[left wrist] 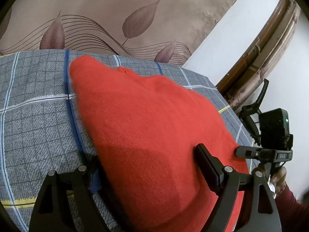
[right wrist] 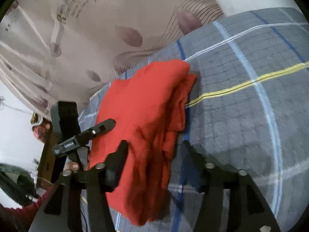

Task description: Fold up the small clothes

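A red knitted garment [left wrist: 143,127] is seen lying on a bed covered with a grey checked bedsheet [left wrist: 34,119]. In the left wrist view the garment is spread out broadly and reaches from near the camera toward the far edge of the bed, where it becomes narrow. In the right wrist view its one side is gathered into several thick folds [right wrist: 173,116], which lie over a yellow stripe [right wrist: 251,82] of the sheet.

The left gripper [left wrist: 144,166] is held wide apart over the near part of the garment. Its right finger [left wrist: 207,166] is seen resting on the red fabric, while its left finger [left wrist: 90,164] is placed at the edge of the garment, on the sheet. Nothing is clamped between them.

The right gripper [right wrist: 154,154] is also spread wide, with the folded part of the garment lying between its fingers. The left finger [right wrist: 117,164] is placed against the fabric, and the right finger [right wrist: 193,154] is seen on the sheet just beside the folds. The fabric is not pinched.

In each view the other gripper is visible at the side, close to the garment's edge: the right one [left wrist: 249,152] in the left wrist view, the left one [right wrist: 100,127] in the right wrist view. Behind the bed a beige wallpaper with leaf pattern [left wrist: 135,19] is seen.
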Available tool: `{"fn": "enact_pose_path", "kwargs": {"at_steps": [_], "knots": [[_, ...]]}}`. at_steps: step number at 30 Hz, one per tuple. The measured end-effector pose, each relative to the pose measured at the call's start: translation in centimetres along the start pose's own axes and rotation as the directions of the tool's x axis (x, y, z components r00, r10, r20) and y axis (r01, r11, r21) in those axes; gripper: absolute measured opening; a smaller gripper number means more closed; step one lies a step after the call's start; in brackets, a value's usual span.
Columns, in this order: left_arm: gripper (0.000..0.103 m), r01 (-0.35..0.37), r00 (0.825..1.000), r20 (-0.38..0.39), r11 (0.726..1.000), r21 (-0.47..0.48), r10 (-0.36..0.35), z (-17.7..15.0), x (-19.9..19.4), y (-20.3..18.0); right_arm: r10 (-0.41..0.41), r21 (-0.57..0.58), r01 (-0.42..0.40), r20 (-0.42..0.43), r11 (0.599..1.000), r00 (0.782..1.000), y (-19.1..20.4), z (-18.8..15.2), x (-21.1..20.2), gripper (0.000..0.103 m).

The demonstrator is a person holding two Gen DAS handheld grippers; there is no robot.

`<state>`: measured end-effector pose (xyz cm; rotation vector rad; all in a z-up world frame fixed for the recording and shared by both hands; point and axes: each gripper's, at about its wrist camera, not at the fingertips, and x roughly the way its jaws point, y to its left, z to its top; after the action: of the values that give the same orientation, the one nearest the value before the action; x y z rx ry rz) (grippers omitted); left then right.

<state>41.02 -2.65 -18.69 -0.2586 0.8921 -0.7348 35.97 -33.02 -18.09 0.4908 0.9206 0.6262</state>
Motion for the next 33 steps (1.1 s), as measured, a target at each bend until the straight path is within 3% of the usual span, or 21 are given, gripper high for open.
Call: {"fn": "enact_pose_path", "kwargs": {"at_steps": [4, 12, 26, 28, 33], "knots": [[0.085, -0.031, 1.0, -0.002, 0.999, 0.021, 0.031, -0.1, 0.1, -0.4, 0.036, -0.028, -0.037, -0.044, 0.999, 0.998, 0.0, 0.7, 2.2, 0.057], [0.091, -0.109, 0.994, -0.014, 0.991, 0.08, 0.11, -0.2, 0.5, -1.5, 0.062, -0.07, -0.065, -0.043, 0.995, 0.997, 0.2, 3.0, 4.7, 0.054], [0.095, -0.136, 0.99, -0.032, 0.984, 0.113, 0.14, 0.0, 1.0, -2.1, 0.101, -0.049, -0.104, -0.056, 0.993, 0.993, 0.6, 2.7, 5.1, 0.048], [0.091, -0.143, 0.989, -0.031, 0.983, 0.113, 0.147, 0.0, 1.0, -2.2, 0.096, -0.032, -0.098, -0.064, 0.995, 0.993, 0.4, 2.6, 5.4, 0.032], [0.058, -0.187, 0.982, -0.003, 0.97, 0.156, 0.19, -0.3, 0.8, -3.5, 0.073, -0.017, -0.074, -0.056, 0.997, 0.996, 1.2, 2.3, 5.6, 0.026]]}}
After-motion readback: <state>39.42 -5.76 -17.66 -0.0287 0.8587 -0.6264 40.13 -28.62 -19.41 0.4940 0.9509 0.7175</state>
